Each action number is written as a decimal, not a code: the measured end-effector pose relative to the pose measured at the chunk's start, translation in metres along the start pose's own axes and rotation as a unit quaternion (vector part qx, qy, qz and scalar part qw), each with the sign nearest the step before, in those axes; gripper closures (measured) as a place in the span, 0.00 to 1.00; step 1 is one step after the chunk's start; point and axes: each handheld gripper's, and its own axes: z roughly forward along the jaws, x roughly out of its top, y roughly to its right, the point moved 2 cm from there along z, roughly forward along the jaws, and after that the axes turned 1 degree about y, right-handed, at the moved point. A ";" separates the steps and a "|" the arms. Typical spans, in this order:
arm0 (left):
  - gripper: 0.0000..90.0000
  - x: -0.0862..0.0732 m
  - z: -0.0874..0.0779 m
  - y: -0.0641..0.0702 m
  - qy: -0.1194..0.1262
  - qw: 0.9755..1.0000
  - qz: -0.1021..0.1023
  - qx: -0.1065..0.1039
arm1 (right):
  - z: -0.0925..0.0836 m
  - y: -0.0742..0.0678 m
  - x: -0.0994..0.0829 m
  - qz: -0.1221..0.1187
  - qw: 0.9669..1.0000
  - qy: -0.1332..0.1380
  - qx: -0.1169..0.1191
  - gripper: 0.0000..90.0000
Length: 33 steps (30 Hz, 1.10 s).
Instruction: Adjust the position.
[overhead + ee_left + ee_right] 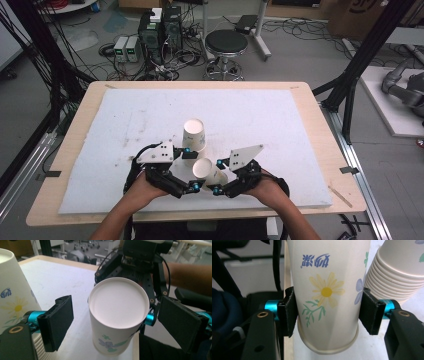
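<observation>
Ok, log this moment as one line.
right gripper: shut on single cup | left gripper: open beside it | cup stack: on table

Blue Chinese characters, upside down, unreadable, on the flowered paper cup [327, 290]

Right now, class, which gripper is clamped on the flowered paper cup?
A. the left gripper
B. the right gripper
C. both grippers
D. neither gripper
B: the right gripper presses both pads on the flowered paper cup; the left gripper stands open around it.
</observation>
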 end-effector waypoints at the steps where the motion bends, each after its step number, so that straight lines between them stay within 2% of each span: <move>1: 0.15 0.001 0.000 0.000 -0.006 1.000 0.003 -0.001 | 0.000 0.000 0.001 -0.005 1.000 -0.009 0.001 0.44; 11: 0.18 0.003 0.005 -0.001 -0.058 0.998 0.019 -0.016 | 0.004 0.001 0.013 -0.035 0.997 -0.065 0.002 0.44; 13: 0.20 0.002 0.007 -0.002 -0.067 0.997 0.021 -0.019 | 0.006 0.000 0.017 -0.040 0.996 -0.080 0.004 0.43; 16: 0.20 0.002 0.009 -0.003 -0.079 0.996 0.020 -0.019 | 0.010 0.000 0.022 -0.048 0.992 -0.115 0.003 0.43; 19: 0.21 0.001 0.010 -0.003 -0.088 0.996 0.017 -0.022 | 0.012 -0.001 0.026 -0.057 0.989 -0.136 0.008 0.43; 23: 0.25 0.000 0.010 -0.005 -0.095 0.995 0.016 -0.026 | 0.014 -0.003 0.028 -0.065 0.986 -0.154 0.009 0.42; 27: 0.30 -0.002 0.010 -0.006 -0.102 0.994 0.015 -0.031 | 0.015 -0.003 0.027 -0.061 0.984 -0.165 0.010 0.42; 31: 0.40 -0.002 0.011 -0.005 -0.113 0.992 0.033 -0.039 | 0.016 -0.003 0.028 -0.071 0.982 -0.172 0.009 0.42; 33: 0.41 -0.003 0.013 -0.005 -0.116 0.992 0.037 -0.039 | 0.016 -0.003 0.028 -0.074 0.981 -0.180 0.009 0.43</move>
